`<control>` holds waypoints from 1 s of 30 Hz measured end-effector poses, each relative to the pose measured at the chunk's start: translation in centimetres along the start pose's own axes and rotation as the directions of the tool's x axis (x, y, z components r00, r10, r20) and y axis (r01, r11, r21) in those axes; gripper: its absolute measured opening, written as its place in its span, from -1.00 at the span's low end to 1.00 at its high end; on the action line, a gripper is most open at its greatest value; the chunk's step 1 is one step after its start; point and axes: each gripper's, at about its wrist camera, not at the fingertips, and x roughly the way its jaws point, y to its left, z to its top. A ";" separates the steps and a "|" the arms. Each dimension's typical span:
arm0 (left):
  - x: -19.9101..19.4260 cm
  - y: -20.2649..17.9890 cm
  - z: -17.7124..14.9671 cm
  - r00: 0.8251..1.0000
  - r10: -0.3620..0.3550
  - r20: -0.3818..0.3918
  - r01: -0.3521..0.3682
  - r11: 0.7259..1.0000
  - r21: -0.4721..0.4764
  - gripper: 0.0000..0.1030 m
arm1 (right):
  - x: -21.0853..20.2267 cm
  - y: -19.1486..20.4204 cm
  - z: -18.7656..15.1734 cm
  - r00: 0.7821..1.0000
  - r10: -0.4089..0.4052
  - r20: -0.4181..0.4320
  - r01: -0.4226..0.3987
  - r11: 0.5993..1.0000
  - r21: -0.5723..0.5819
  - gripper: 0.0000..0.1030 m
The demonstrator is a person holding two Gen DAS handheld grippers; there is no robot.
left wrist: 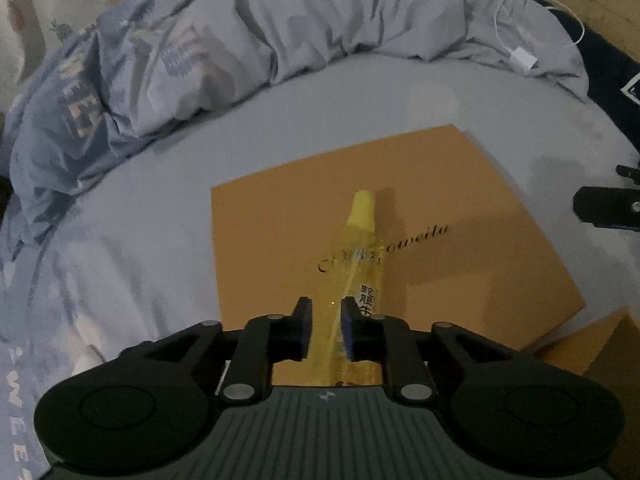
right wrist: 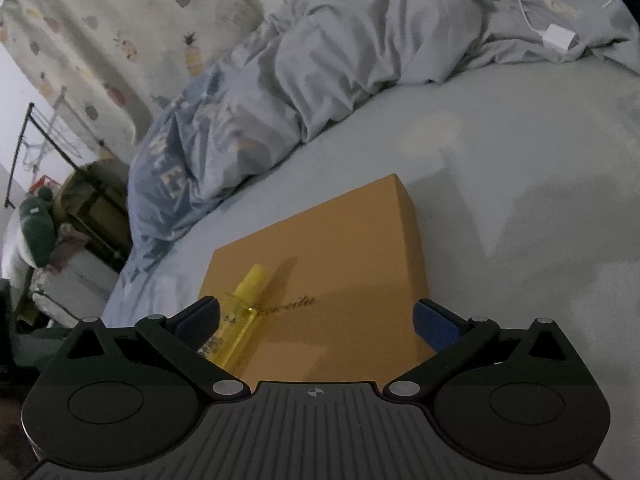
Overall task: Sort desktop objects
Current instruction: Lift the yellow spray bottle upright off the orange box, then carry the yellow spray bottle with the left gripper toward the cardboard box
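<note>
A clear yellow spray bottle [left wrist: 358, 248] with a yellow cap points away from me over an orange box lid [left wrist: 460, 216] with dark script lettering. My left gripper [left wrist: 326, 314] is shut on the bottle's body. In the right wrist view the same bottle [right wrist: 244, 308] lies over the left part of the orange box [right wrist: 352, 264]. My right gripper [right wrist: 316, 320] is open and empty, its jaws wide apart above the box's near edge. Part of the right gripper [left wrist: 604, 208] shows at the right edge of the left wrist view.
The box lies on a pale grey bed sheet [left wrist: 160, 208]. A rumpled grey-blue duvet [left wrist: 224, 40] is heaped behind it. A white charger and cable [right wrist: 558, 36] lie at the back right. A dark rack and clutter [right wrist: 48, 200] stand off the bed's left side.
</note>
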 end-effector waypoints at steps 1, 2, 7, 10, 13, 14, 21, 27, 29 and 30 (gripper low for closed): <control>0.2 0.0 -0.1 1.000 -0.013 -0.005 0.013 1.000 0.000 -0.39 | 0.0 -0.1 0.0 1.000 -0.002 -0.001 0.002 1.000 0.001 1.00; 0.4 -0.1 -0.2 1.000 -0.026 -0.013 0.026 1.000 0.002 -0.11 | 0.1 -0.1 0.0 1.000 -0.005 -0.002 0.005 1.000 0.003 1.00; 2.1 -1.0 -1.1 0.996 -0.010 -0.085 0.016 0.998 0.062 -0.14 | 0.3 -0.4 -0.1 1.000 -0.014 -0.003 0.014 1.000 0.013 1.00; 2.6 -0.8 -1.6 0.995 -0.002 -0.103 0.009 0.998 0.069 -0.29 | 0.3 -0.4 -0.2 1.000 -0.018 -0.004 0.018 1.000 0.016 1.00; 2.2 -0.6 -1.9 0.994 -0.023 -0.105 0.030 0.997 0.073 -0.29 | 0.2 -0.4 -0.2 1.000 -0.018 -0.001 0.018 1.000 0.017 1.00; 2.1 -0.6 -1.9 0.994 -0.021 -0.106 0.029 0.997 0.075 -0.29 | 0.2 -0.4 -0.1 1.000 -0.018 0.000 0.018 1.000 0.017 1.00; 1.5 -0.7 -2.0 0.992 -0.028 -0.125 0.038 0.996 0.085 -0.29 | 0.3 -0.5 -0.1 1.000 -0.017 -0.003 0.017 1.000 0.019 1.00; 1.5 -0.4 -1.9 0.990 -0.033 -0.140 0.045 0.996 0.082 -0.29 | 0.2 -0.2 0.0 1.000 -0.020 -0.004 0.020 1.000 0.022 1.00; 1.6 -0.1 -1.8 0.989 -0.057 -0.140 0.064 0.997 0.050 -0.29 | 0.2 -0.3 0.0 1.000 -0.018 -0.005 0.018 1.000 0.025 1.00; 1.6 0.2 -1.8 0.988 -0.069 -0.139 0.075 0.996 0.039 -0.29 | 0.2 -0.3 0.0 1.000 -0.017 -0.006 0.017 1.000 0.027 1.00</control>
